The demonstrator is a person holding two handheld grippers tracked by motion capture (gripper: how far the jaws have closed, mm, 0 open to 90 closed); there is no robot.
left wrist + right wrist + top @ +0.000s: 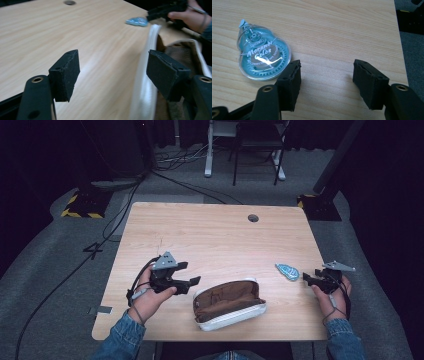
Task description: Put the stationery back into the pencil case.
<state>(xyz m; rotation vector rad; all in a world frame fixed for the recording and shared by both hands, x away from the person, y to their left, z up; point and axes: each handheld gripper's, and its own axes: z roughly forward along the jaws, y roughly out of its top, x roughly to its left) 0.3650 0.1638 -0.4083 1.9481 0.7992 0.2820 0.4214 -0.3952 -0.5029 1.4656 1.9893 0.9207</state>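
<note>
High view: we hold both claws released | right claw (311, 279) just right of correction tape (287, 271), near-right desk (210, 235) | left claw (191, 282) by open pouch (229, 303) | risk: a skewed grip skids the tape off the edge

Left claw (192, 281) and right claw (306, 277), both jaws apart, nothing gripped.

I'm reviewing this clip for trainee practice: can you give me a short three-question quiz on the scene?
1. True or false: the right gripper holds the blue correction tape.
2. The pencil case is: A zipped shut, B open.
3. Which gripper is nearest the pencil case?

Key: 1 false, its jaws stand open with bare table between them, the tape beside them. 2 B. 3 the left gripper.
</note>
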